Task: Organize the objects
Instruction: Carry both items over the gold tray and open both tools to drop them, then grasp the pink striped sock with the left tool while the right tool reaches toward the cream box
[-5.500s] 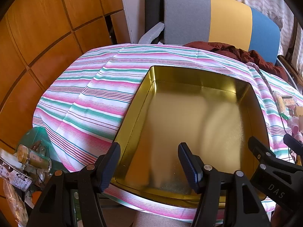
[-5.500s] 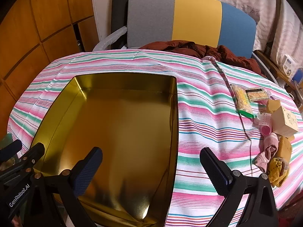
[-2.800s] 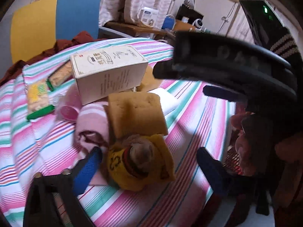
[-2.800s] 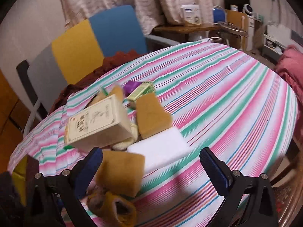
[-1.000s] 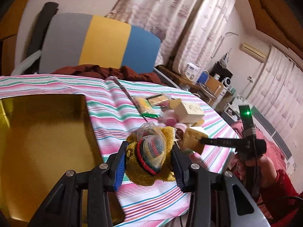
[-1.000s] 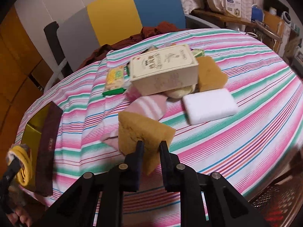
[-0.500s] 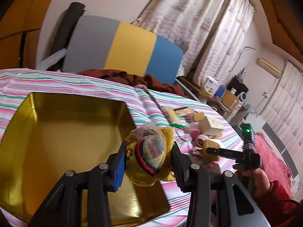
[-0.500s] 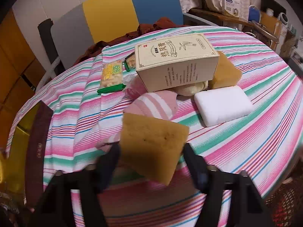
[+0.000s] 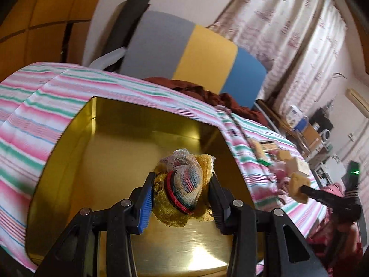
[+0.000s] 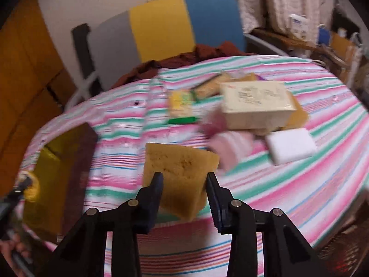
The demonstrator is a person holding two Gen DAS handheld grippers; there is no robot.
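Observation:
My left gripper (image 9: 181,184) is shut on a yellow cloth bundle (image 9: 184,173) with a striped mesh ball on top, held above the floor of the open gold tin (image 9: 110,161). In the right wrist view my right gripper (image 10: 184,177) has a brown sponge (image 10: 177,168) between its jaws, which are closing, and the pads press its sides. The sponge hangs above the striped tablecloth (image 10: 299,184), right of the tin (image 10: 53,161). In the left wrist view the sponge (image 9: 296,188) shows far right.
A cream box (image 10: 256,108), a white foam block (image 10: 290,145), a pink sock (image 10: 230,147), a snack packet (image 10: 180,106) and another brown sponge (image 10: 298,115) lie grouped on the cloth. A grey, yellow and blue chair (image 9: 191,53) with a dark red garment (image 9: 207,94) stands behind the table.
My left gripper carried the bundle from over the cloth to over the tin. My right gripper's jaws spread around the sponge, then closed again, and the sponge moved left.

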